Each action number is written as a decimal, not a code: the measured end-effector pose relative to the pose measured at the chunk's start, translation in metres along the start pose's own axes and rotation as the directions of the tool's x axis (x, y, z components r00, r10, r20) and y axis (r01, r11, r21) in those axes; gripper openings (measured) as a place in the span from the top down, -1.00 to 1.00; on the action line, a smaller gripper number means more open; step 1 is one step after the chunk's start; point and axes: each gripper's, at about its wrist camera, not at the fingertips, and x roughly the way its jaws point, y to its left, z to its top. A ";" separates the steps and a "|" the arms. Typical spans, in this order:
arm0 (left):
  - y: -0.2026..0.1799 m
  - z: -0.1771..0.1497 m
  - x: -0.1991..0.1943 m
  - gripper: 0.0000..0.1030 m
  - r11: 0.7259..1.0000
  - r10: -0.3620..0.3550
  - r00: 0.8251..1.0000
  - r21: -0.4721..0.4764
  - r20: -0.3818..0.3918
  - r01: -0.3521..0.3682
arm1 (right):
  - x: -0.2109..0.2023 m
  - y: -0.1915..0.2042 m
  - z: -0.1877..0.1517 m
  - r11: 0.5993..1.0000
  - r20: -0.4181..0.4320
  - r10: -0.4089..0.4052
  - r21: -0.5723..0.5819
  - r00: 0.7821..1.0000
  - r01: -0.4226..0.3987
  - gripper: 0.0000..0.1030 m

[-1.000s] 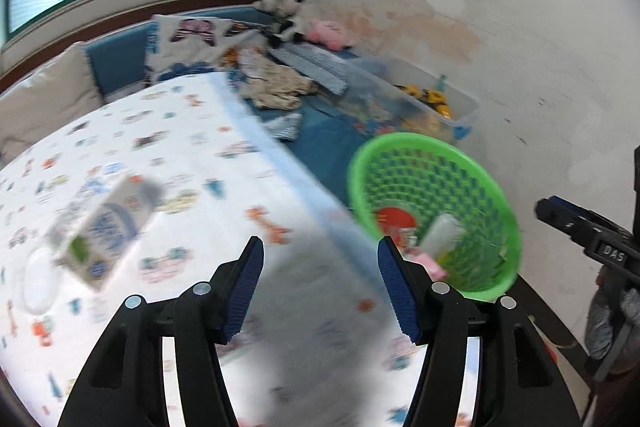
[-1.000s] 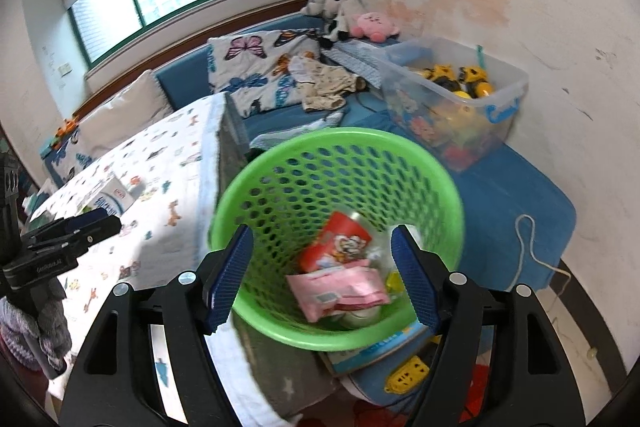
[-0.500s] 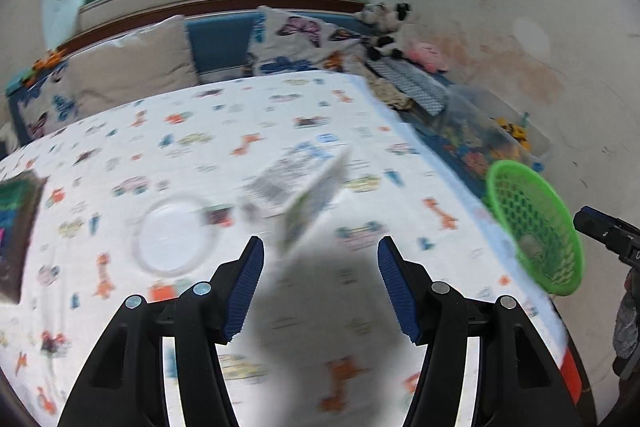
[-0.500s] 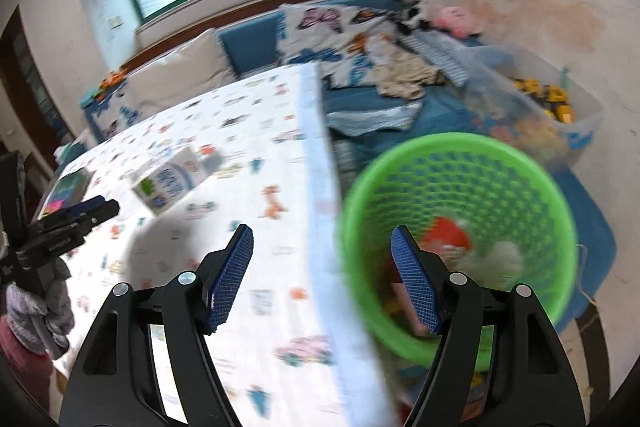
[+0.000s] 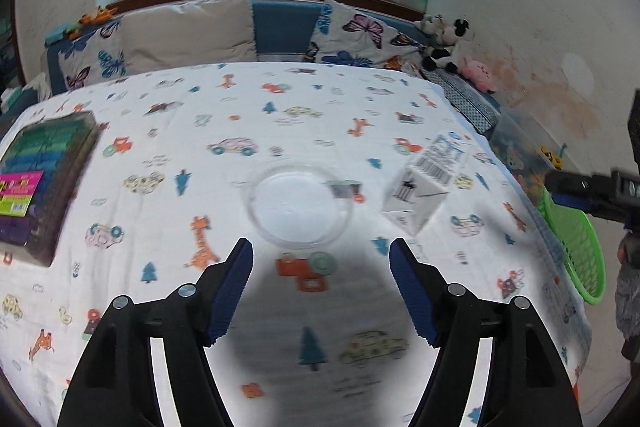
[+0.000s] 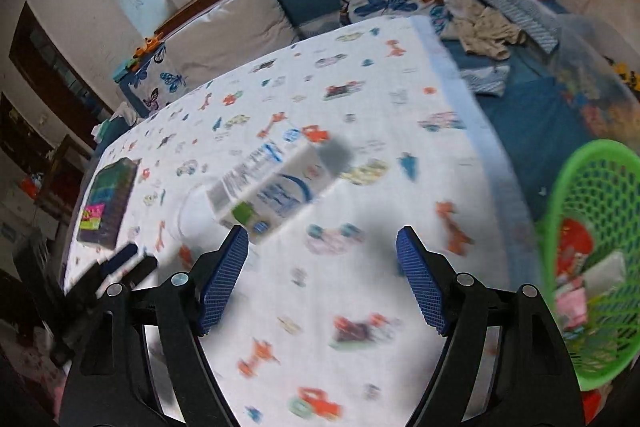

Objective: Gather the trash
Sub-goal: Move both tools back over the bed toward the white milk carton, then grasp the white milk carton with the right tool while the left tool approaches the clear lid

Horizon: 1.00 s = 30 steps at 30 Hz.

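Patterned table (image 5: 240, 115) fills both views; green basket (image 6: 592, 227) hangs off its right edge with wrappers inside. Milk carton (image 5: 424, 187) lies beside the clear lid (image 5: 300, 205). Left gripper (image 5: 321, 287) and right gripper (image 6: 322, 277) hover, fingers spread, empty.

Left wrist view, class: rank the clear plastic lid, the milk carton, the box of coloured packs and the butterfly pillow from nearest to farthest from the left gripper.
1. Clear plastic lid: just ahead of the left gripper, centre.
2. Milk carton: ahead, to the right.
3. Box of coloured packs: table's far left edge.
4. Butterfly pillow: on the sofa beyond the table, right of centre.
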 end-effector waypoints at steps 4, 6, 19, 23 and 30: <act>0.015 -0.001 0.003 -0.40 1.000 0.000 1.000 -0.016 -0.010 0.000 | 0.025 0.021 0.018 1.000 -0.039 -0.002 0.023 0.999 0.003 -0.49; 0.019 -0.001 0.005 -0.41 1.000 0.001 1.000 -0.014 -0.015 -0.002 | 0.046 0.032 0.030 0.998 -0.066 -0.021 0.052 0.998 0.024 -0.49; 0.035 -0.004 0.021 -0.54 1.000 0.000 0.999 -0.005 -0.051 0.000 | 0.110 0.026 0.053 0.955 -0.193 0.006 0.293 0.981 0.052 -0.49; 0.034 -0.002 0.027 -0.61 1.000 0.000 0.998 0.009 -0.062 0.000 | 0.120 0.019 0.054 0.944 -0.227 0.010 0.324 0.974 0.066 -0.41; 0.029 0.007 0.045 -0.70 0.999 0.011 0.996 0.048 -0.091 -0.006 | 0.109 0.023 0.054 0.966 -0.231 0.030 0.256 0.973 0.031 -0.17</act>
